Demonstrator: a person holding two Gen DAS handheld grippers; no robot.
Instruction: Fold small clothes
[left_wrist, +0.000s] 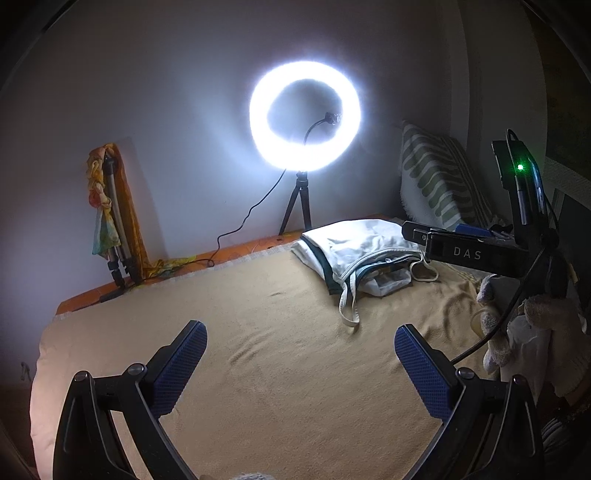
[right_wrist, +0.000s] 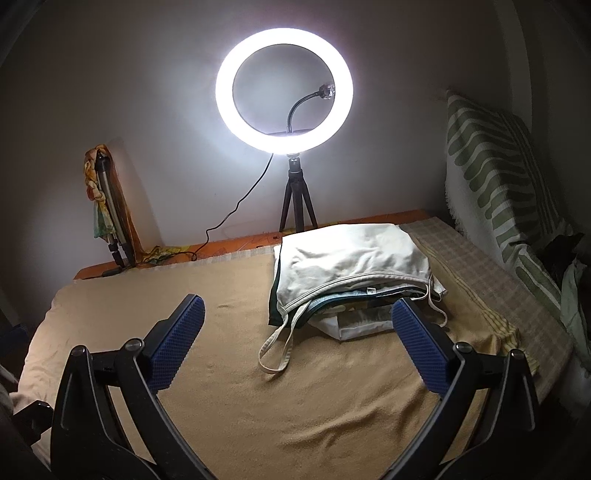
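Left hand-held gripper and right hand-held gripper: both spread apart, empty, above tan blanket-covered bed. Stack of folded white strappy clothes at far right of bed, near lit ring light.

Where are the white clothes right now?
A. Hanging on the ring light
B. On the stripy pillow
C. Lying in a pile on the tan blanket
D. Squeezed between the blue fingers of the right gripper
C. The pile of white clothes lies on the tan blanket, and both the right gripper and the left gripper are open and hold nothing.
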